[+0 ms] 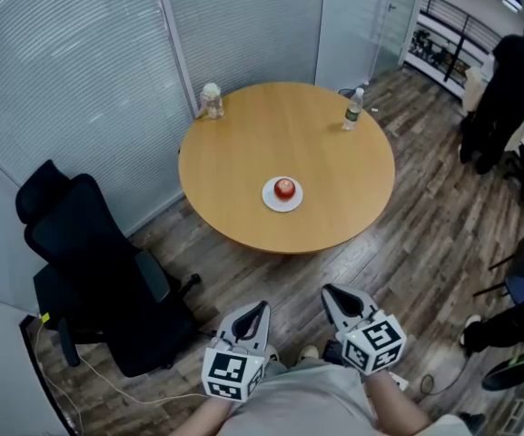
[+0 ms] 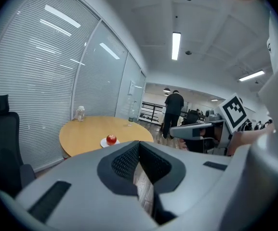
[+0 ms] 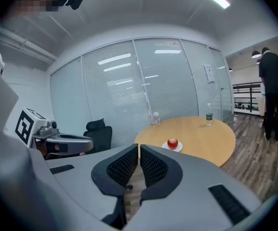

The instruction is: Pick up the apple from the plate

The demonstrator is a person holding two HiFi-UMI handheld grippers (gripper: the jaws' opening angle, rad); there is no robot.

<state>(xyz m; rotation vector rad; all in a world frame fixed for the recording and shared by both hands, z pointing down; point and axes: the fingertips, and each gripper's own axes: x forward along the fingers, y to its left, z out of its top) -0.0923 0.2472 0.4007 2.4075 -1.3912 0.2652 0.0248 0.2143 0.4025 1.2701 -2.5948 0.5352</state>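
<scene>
One round table of light wood [image 1: 243,143] stands on a floor of dark wooden planks [image 1: 425,243]. Near its middle, a little toward the near edge, lies one small white round plate [image 1: 269,199], and one red apple [image 1: 284,187] sits on this plate. Two bottles stand near the far edge of the table, well apart from each other. One is a clear plastic bottle with a dark label [image 1: 353,109] at the right, the other a clear bottle with a pale cap [image 1: 212,100] at the left. One black office chair [image 1: 89,252] stands on the floor left of the table, beside a glass wall with closed white blinds [image 1: 62,62]. One person in dark clothes [image 1: 507,80] stands far off at the right.

There are two grey grippers, held low and well apart from the table. The left gripper [image 1: 260,309] has its jaws pressed together with nothing between them. The right gripper [image 1: 331,291] has its jaws closed too: only a thin slit shows between the black ribbed pads [image 3: 124,163], and nothing is in it. In both gripper views the apple shows ahead beyond the jaw tips, untouched on the plate
</scene>
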